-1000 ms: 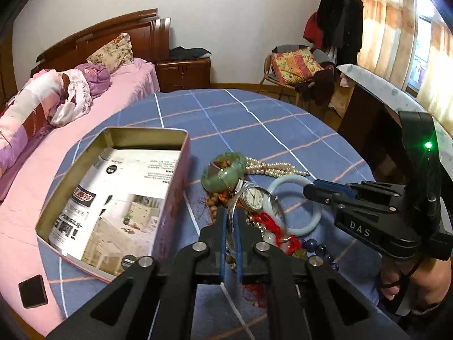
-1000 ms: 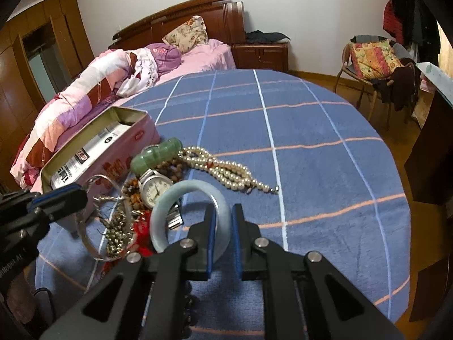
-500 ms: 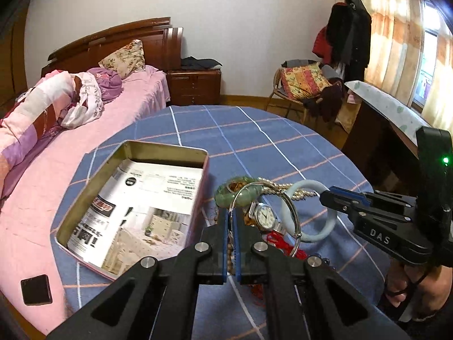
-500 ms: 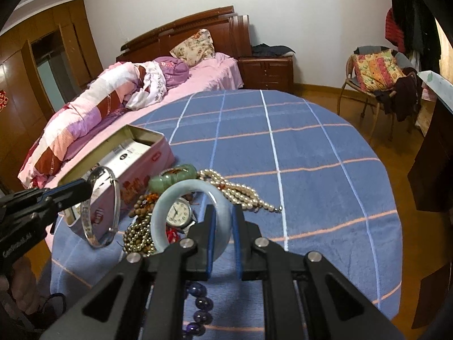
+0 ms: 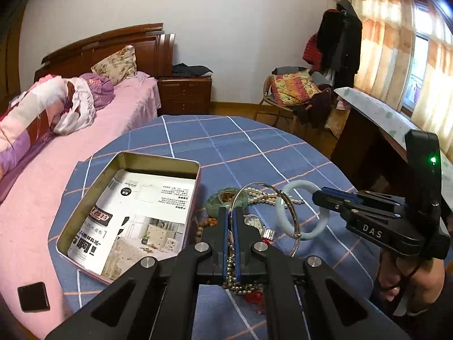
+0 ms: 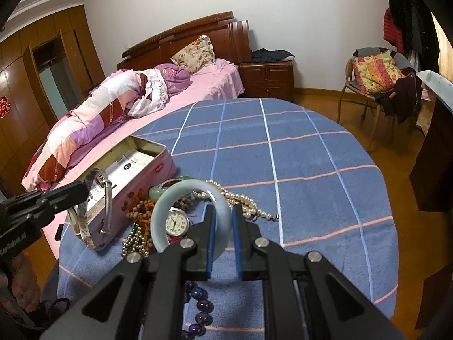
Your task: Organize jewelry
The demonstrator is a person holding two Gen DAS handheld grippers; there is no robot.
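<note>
- Jewelry first: your right gripper (image 6: 223, 226) is clamped on the pale jade bangle (image 6: 181, 198), whose ring stands up at lower centre of the right wrist view, framing the watch (image 6: 177, 223) on the cloth below.
- In the left wrist view, your left gripper (image 5: 232, 218) is pinched shut on the thin silver bangle (image 5: 283, 206), which tilts up and right from the fingertips at centre frame.
- There the jade bangle (image 5: 304, 209) sits just right of the silver one, overlapping it in the picture, with your right gripper (image 5: 334, 198) reaching in from the right edge.
- The silver bangle (image 6: 94, 206) hangs at left of the right wrist view, off the tip of your left gripper (image 6: 79, 192), in front of the tin's pink wall.
- Under both grippers the pile lies on the blue checked tablecloth (image 6: 297, 147): pearl strand (image 6: 243, 198), brown wooden beads (image 6: 141, 206), gold-coloured beads (image 6: 136, 240), green jade piece (image 5: 223, 198) and purple beads (image 6: 201, 303) at the bottom.
- Open tin (image 5: 130, 209), lined with a printed leaflet, sits left of the pile, mid-left in the left wrist view.
- Both grippers point forward and slightly down over the table.
- Against a second ago, both bangles have come up off the pile; the silver one was then lying among the beads.
- Beyond, the pink bed (image 6: 141, 99) fills the upper left.
</note>
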